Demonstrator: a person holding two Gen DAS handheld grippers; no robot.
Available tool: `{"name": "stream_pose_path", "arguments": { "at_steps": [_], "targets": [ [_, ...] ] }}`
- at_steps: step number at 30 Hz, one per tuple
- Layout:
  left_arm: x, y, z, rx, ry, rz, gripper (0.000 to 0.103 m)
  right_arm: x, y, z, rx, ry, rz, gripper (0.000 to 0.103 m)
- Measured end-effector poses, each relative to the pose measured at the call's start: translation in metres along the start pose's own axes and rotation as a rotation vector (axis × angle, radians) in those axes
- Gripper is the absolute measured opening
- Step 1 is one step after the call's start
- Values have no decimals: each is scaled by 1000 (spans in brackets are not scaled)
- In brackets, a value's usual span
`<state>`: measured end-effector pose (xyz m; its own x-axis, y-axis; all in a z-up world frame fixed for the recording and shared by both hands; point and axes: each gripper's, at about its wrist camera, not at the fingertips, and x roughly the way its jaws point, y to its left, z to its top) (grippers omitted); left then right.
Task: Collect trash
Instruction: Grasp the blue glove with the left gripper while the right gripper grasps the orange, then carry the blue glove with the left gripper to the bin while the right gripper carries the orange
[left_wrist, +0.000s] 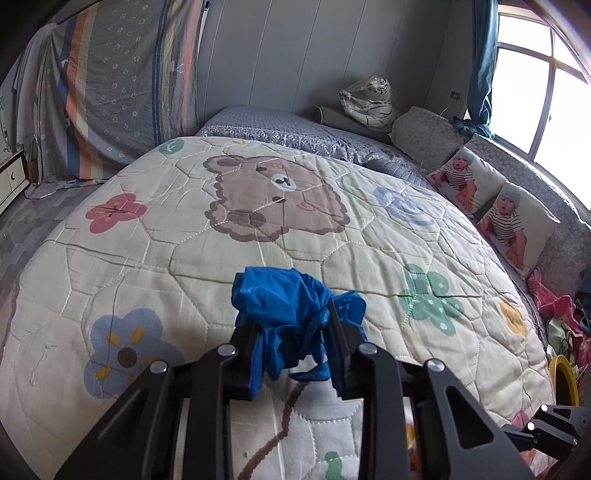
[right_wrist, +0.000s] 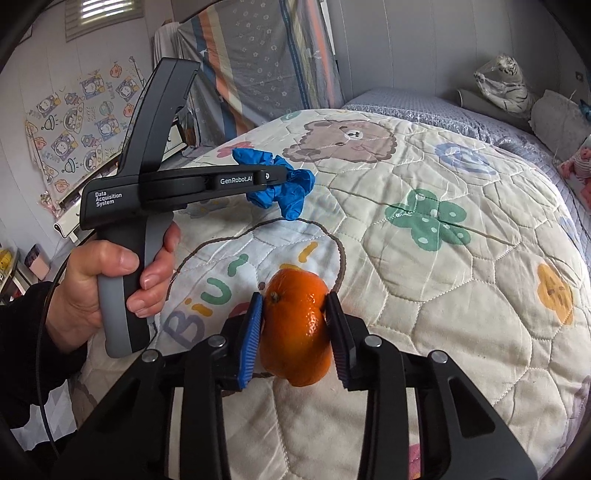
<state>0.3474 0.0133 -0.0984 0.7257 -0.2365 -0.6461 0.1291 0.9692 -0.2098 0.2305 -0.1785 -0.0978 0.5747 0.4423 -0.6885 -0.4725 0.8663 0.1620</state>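
While both tools are hovering above the bed, I am keeping the left hand-held gripper (left_wrist: 291, 332) clamped on a crumpled blue glove (left_wrist: 284, 310), which is bulging out ahead of the fingertips and hanging a little below them. I am holding the right hand-held gripper (right_wrist: 293, 325) closed on an orange (right_wrist: 295, 328), its stem end turned toward the left pad and its long axis running roughly along the fingers. Seen from the right wrist view, the left tool is lying ahead and to the left, well apart from the orange, with the person's left hand (right_wrist: 110, 288) wrapping its grip. Beneath both, the cartoon quilt (left_wrist: 332, 229) is covering the bed. At the right edge of the left view, a yellow-rimmed container (left_wrist: 563, 380) is standing beside the bed, nearer the right tool; I cannot tell what it is holding. I am judging it the likely drop point, lying to the right of both loads.
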Motion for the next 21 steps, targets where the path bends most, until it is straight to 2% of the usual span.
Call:
{"name": "stream_pose_path", "arguments": {
  "at_steps": [12,21],
  "targets": [
    [-73,-18,4,25,-144,-21,26,-64,-11,-2,53,-110,-6,32],
    [-130,-72,-1,86,-228,-68,26,-121,-41,-22,122,-201,-83,32]
  ]
}}
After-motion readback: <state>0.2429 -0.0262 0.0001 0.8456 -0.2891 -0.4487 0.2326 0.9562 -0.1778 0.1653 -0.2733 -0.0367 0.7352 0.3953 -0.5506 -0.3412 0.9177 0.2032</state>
